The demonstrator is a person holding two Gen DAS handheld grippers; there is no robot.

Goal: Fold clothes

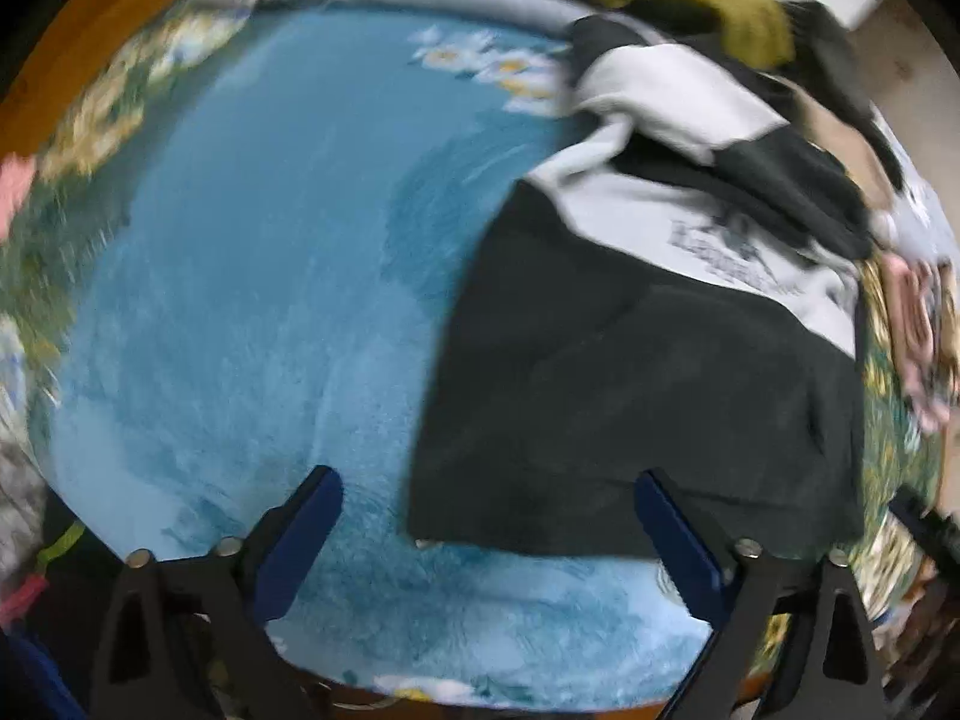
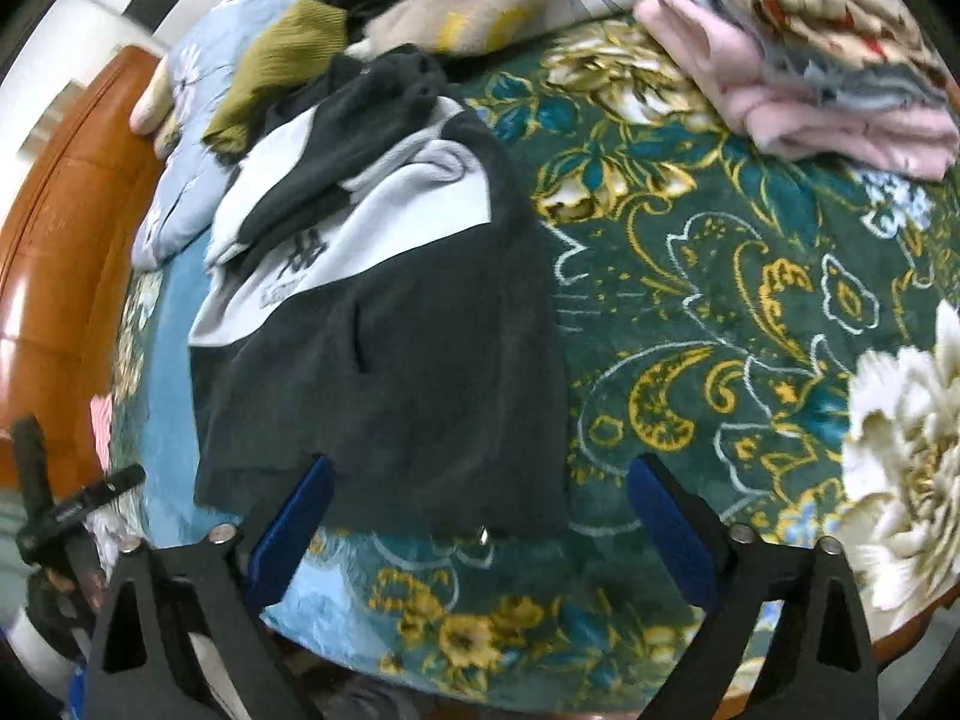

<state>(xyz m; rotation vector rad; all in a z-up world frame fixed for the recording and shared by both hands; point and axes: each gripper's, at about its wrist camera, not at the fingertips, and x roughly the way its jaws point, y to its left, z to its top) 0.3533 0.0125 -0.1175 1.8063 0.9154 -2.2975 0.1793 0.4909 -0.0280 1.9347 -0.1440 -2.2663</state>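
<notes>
A black and white sweatshirt (image 1: 630, 372) lies flat on the bed, its black lower part nearest me and its white chest with dark lettering (image 1: 726, 246) farther back. It also shows in the right wrist view (image 2: 390, 372), sleeves folded over the chest. My left gripper (image 1: 489, 486) is open and empty above the hem's left corner. My right gripper (image 2: 480, 474) is open and empty above the hem's right part. A small zip pull (image 2: 483, 535) peeks out below the hem.
A flowered blue and green blanket (image 2: 720, 312) covers the bed. Loose clothes, olive (image 2: 276, 66), beige and black, are piled behind the sweatshirt. A folded stack (image 2: 828, 60) lies at the back right. A wooden bed frame (image 2: 54, 240) runs along the left.
</notes>
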